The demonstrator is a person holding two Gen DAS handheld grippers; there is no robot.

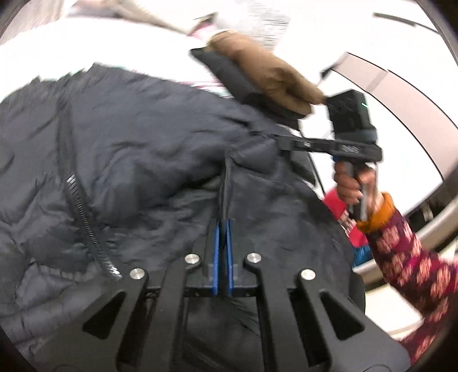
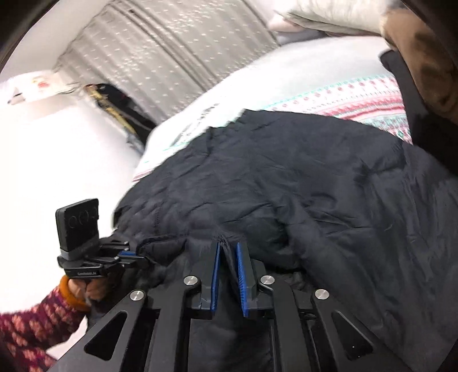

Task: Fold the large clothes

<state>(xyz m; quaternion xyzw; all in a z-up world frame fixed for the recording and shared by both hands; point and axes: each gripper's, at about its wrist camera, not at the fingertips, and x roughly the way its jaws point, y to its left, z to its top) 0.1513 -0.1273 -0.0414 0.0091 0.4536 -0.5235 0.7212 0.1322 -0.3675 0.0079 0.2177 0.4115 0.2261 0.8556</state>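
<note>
A large black quilted jacket [image 1: 137, 148] with a zipper [image 1: 77, 206] lies over a bed; it also fills the right wrist view [image 2: 286, 183]. My left gripper [image 1: 223, 226] is shut on a pinched fold of the jacket's edge. My right gripper [image 2: 227, 246] is shut on another fold of the same edge. The right gripper also shows in the left wrist view [image 1: 274, 140], gripping the jacket at the right. The left gripper shows in the right wrist view [image 2: 134, 254], gripping the jacket at the left. A brown fur-trimmed hood [image 1: 266, 68] lies at the jacket's far end.
A white bedsheet [image 1: 71, 51] and a pink and green patterned blanket [image 2: 343, 103] lie under the jacket. A grey dotted curtain [image 2: 160, 51] hangs behind the bed. A pillow [image 2: 329, 14] sits at the far end. A red and blue object [image 1: 355, 229] is beside the bed.
</note>
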